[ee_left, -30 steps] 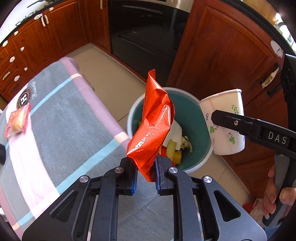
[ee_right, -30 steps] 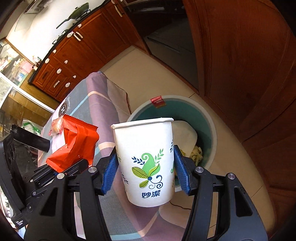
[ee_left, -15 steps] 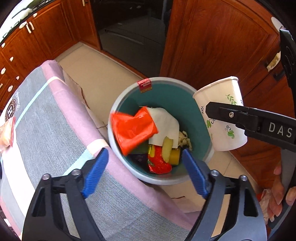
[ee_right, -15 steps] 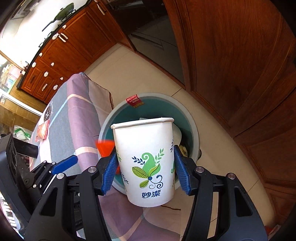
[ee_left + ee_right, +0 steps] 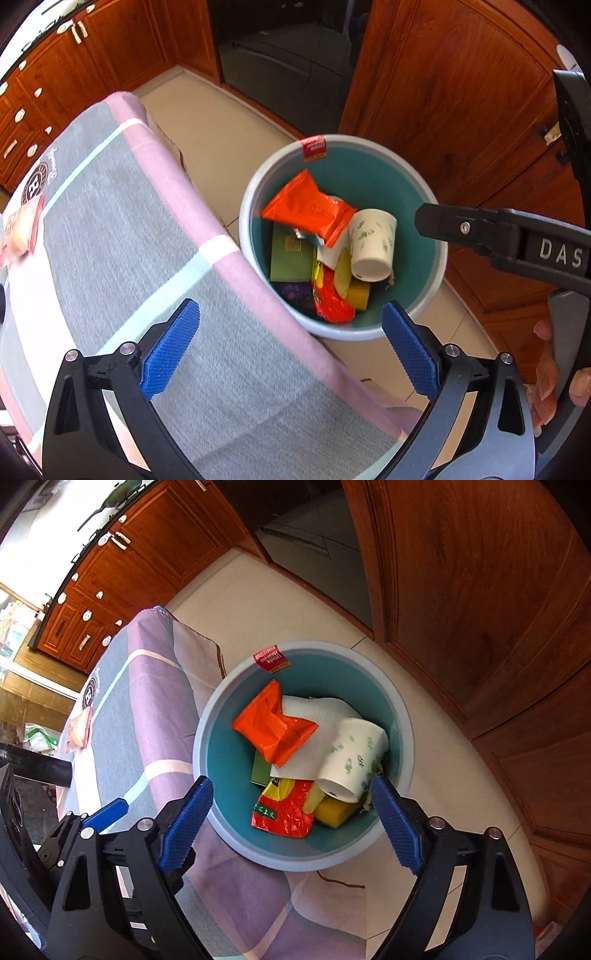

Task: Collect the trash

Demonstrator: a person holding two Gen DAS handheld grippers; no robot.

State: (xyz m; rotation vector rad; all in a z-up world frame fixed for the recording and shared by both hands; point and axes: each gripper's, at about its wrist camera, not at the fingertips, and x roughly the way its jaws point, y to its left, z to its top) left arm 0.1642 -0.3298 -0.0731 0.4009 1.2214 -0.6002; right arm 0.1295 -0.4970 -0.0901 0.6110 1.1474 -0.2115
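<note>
- The left hand-held gripper (image 5: 290, 350) hangs over the bin (image 5: 255, 192) with jaws just spread wide and empty; the orange wrapper (image 5: 308, 208) now lies inside, at the pile's 11 o'clock
- The right hand-held gripper (image 5: 291, 823) has also just opened, nothing between its pads; the paper cup (image 5: 351, 760) lies tipped on the rubbish at 3 o'clock
- One snack packet (image 5: 20, 232) remains on the table (image 5: 129, 240), likely next

floor (image 5: 221, 122): pale tile | cabinets (image 5: 147, 550): reddish wood | daylight
</note>
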